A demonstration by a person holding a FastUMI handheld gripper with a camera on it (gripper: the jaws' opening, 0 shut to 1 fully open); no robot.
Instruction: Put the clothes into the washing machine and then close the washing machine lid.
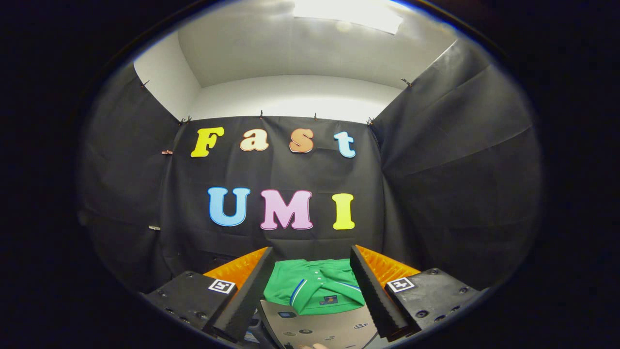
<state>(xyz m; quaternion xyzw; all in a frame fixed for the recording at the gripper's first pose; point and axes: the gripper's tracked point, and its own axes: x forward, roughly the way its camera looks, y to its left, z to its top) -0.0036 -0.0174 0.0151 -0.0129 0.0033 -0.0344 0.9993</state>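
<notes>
So the gripper [310, 276] had its two black ribbed fingers [247, 295] spread wide apart, w/ nothing held between them. Orange plastic backing showed behind each finger, and each black base block carried a small square black-and-white marker tag [222, 286].

The folded green polo shirt w/ white-and-blue striped collar [317, 286] sat in the gap between the fingers, just ahead of them, not touched by either one afaict. Collar end pointed toward the gripper, w/ a small tag inside the neck.

The shirt lay on a grey flat panel w/ small round buttons and icons [315, 327], prob. the washing machine's top, but can't say for sure. That panel was right below the shirt, nearer the gripper. A bit of a fingertip [317, 346] poked in at the panel's near edge.
</notes>
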